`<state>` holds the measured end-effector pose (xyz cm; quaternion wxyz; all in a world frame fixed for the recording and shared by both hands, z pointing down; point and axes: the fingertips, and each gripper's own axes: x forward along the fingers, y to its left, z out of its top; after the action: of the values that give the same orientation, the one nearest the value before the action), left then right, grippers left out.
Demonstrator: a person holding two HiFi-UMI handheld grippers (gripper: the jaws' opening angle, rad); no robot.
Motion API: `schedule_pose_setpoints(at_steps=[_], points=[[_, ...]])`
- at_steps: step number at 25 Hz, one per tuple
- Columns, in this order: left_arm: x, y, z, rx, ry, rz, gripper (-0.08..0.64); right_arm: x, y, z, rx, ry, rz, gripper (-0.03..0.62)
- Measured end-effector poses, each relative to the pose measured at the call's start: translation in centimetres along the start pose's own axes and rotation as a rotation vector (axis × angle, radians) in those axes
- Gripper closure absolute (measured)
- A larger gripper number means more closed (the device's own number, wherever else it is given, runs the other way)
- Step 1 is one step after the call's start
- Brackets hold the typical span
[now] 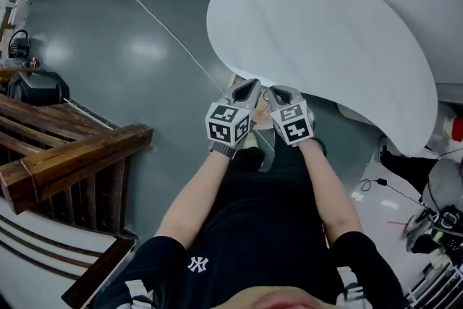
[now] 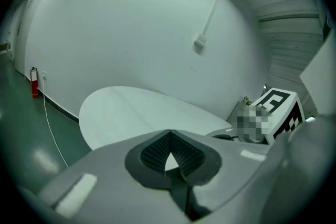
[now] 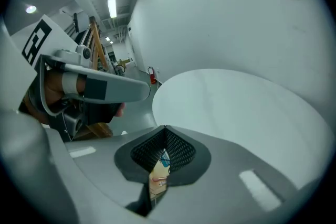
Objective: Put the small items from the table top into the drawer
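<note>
White oval table top (image 1: 318, 32) lies just beyond both tongs, which I hold side by side at its near edge. Left grey plastic tongs (image 2: 169, 152): ribbed pads meet at the tips, nothing gripped. Right grey plastic tongs (image 3: 164, 150): pads closed tight together. A small peach, red and teal item (image 3: 159, 178) shows in the slit below the right pads. I cannot tell whether it is pinched there or lies beyond them.
</note>
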<state>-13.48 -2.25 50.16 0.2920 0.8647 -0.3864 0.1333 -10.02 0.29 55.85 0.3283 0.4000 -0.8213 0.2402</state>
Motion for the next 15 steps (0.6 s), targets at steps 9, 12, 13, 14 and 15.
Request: schedule_pose_setpoints(at_steps=[9, 12, 13, 14, 15], points=[[0.3, -4.5, 5.7, 0.058, -0.068, -0.065, 0.56, -6.3, -4.3, 5.3, 0.078, -0.193, -0.105, 0.567], [0.1, -5.8, 7.9, 0.079, -0.1, -0.082, 0.56, -8.8, -5.3, 7.6, 0.073, -0.263, -0.14, 0.568], [-0.1, -6.2, 8.7, 0.086, -0.111, -0.09, 0.56, -9.7, -5.5, 8.4, 0.072, -0.289, -0.15, 0.568], [-0.2, -6.6, 9.5, 0.093, -0.121, -0.1, 0.56, -10.5, -5.8, 9.1, 0.072, -0.315, -0.159, 0.568], [-0.4, -7.0, 10.3, 0.096, -0.129, -0.115, 0.56, -11.3, -5.9, 9.9, 0.071, -0.341, -0.166, 0.568]])
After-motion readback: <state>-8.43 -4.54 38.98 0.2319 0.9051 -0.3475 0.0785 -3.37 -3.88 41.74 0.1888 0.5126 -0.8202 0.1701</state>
